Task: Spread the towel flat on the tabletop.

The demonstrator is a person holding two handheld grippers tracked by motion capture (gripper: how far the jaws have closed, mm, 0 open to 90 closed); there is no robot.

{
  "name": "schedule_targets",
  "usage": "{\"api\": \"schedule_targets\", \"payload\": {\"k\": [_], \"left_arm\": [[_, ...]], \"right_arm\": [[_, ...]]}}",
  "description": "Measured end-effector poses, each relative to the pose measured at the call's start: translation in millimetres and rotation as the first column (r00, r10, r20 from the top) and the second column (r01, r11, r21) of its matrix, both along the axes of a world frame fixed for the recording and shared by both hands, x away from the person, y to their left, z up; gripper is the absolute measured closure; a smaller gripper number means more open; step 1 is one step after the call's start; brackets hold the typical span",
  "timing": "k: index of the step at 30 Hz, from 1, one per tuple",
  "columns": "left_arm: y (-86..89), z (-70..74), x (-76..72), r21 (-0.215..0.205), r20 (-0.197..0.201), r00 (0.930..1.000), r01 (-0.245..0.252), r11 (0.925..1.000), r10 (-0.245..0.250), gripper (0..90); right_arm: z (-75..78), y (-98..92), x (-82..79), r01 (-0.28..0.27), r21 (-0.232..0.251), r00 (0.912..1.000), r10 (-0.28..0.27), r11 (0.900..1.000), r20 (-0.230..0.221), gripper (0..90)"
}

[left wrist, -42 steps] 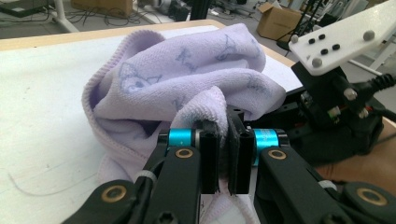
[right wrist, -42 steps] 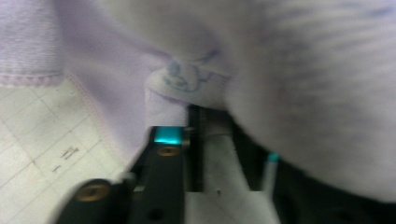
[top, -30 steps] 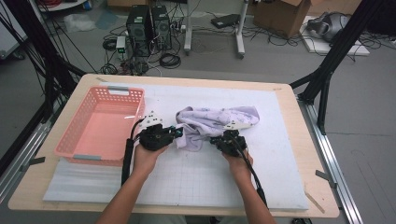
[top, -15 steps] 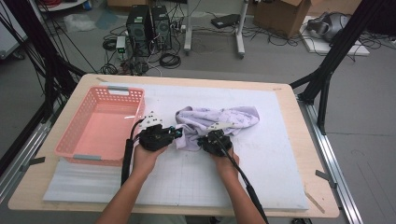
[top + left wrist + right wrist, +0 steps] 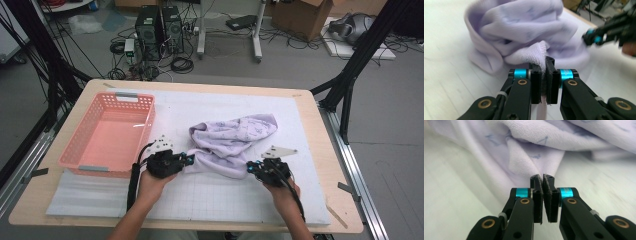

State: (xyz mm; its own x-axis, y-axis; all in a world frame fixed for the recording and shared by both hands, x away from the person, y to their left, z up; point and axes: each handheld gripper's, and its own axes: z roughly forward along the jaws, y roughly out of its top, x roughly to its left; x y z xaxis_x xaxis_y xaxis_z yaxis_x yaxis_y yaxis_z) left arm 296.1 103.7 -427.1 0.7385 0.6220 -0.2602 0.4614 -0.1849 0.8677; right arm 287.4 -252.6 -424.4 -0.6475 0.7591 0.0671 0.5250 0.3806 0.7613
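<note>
Gripping a folded hem, the left hand-held gripper [image 5: 543, 80] has its jaws clamped on the lavender garment [image 5: 232, 142] at its near left corner. The right hand-held gripper [image 5: 543, 195] has its jaws together on a thin fold at the garment's near right edge. Since half a second ago the right one has swung outward toward the desk's [image 5: 320, 130] right edge, while the left one stays beside the basket; judged from this, the cloth is being drawn apart for spreading or folding. Fabric is soft ribbed knit, pale purple with faint blue marks, bunched in rounded folds mid-desk. Pads are dark and foam-faced. Pink basket [image 5: 80, 162], perforated plastic, sits at the left edge.
</note>
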Motion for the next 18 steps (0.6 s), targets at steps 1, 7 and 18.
{"api": "schedule_targets", "payload": {"k": [1,7,18], "left_arm": [[-0.9,-2.2,-5.4,0.002,-0.005,1.0,0.007,1.0,-0.007,84.8],[-7.7,-15.2,-42.9,0.025,-0.032,0.9975,0.064,0.9976,-0.063,84.6],[-11.0,-19.0,-74.4,0.066,-0.045,0.9989,0.018,0.9977,-0.015,49.1]], "right_arm": [[1.6,-7.4,-5.9,0.008,-0.002,1.0,-0.008,1.0,0.003,86.6],[11.6,-38.1,-45.3,0.022,-0.004,0.9997,-0.022,1.0,0.011,86.5],[11.9,-47.8,-87.8,-0.008,0.015,0.9997,0.008,1.0,0.021,67.7]]}}
